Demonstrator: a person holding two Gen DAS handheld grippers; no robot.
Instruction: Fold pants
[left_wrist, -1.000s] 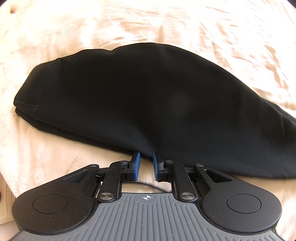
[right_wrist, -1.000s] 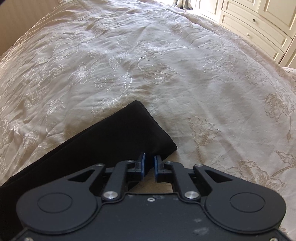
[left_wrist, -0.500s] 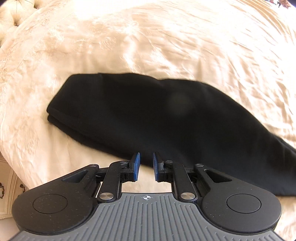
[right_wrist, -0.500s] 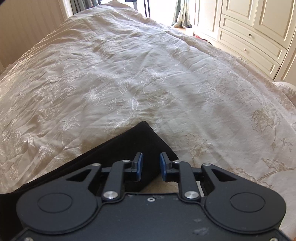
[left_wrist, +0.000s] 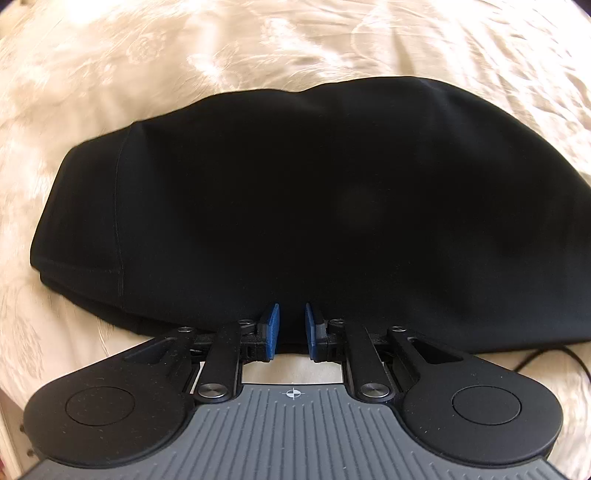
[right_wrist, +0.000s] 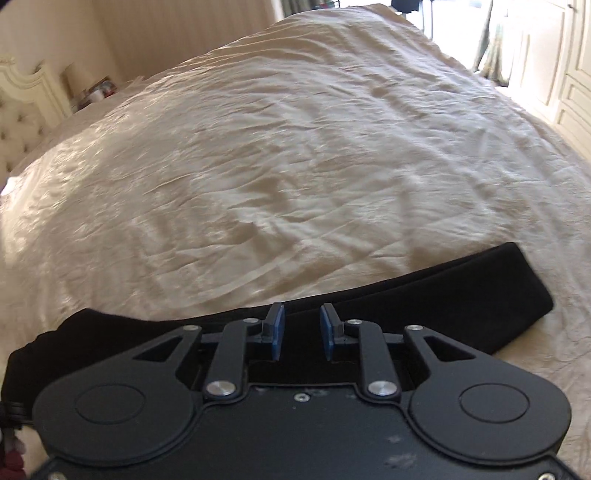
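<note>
Left tool (left_wrist: 291, 325): blue pads a narrow gap apart, nothing pinched, now lower and closer over folded black fabric pants (left_wrist: 295, 206) lying long on cream embroidered bedspread (left_wrist: 258, 48). Right tool (right_wrist: 302, 331): jaws opening, nothing between, swung away from the pants' end toward the middle of the strip (right_wrist: 424, 291). Likely release after one fold; next fold needs a fresh grip.
</note>
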